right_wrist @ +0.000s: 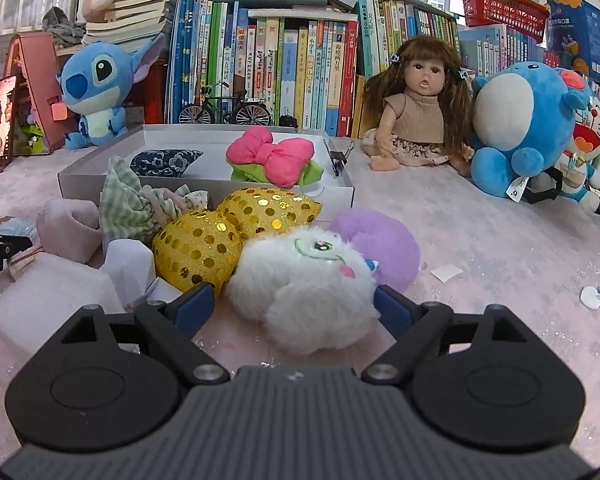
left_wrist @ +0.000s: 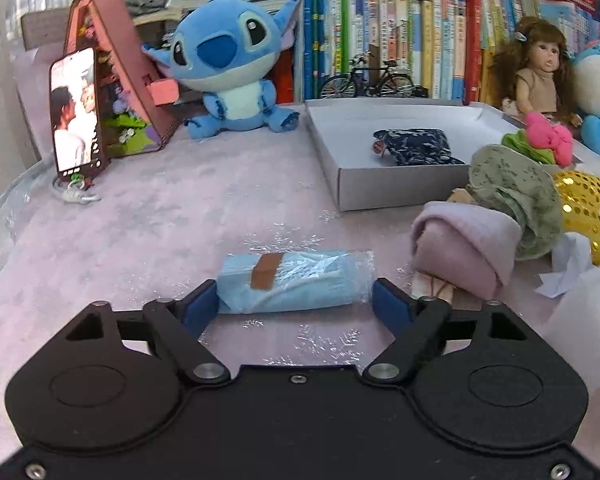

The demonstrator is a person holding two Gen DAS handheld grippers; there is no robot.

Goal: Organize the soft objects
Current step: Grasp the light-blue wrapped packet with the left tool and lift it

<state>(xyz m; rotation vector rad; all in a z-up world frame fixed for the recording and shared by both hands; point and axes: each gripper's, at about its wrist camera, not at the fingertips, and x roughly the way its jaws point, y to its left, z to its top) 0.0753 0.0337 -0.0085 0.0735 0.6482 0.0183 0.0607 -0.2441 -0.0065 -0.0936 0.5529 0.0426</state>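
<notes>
Left tongs (left_wrist: 294, 294) are sitting wide around a plastic-wrapped blue cloth roll (left_wrist: 294, 284) lying crosswise on the pink worktop (left_wrist: 160, 232); can't tell if the pads are pressing. Right tongs (right_wrist: 294, 306) are gaping around a white fluffy plush (right_wrist: 304, 284), its lower edge half hidden, purple plush (right_wrist: 380, 240) peeking behind

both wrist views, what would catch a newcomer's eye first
The big blue plush sitting against the bookshelf at the back left stands out first, with the long-haired doll seated further right beside another blue plush toy. Nearer, a gold sequinned pouch and a white fluffy toy lie in front of the grey box. A wrapped light blue cloth lies between the left fingers.
</notes>
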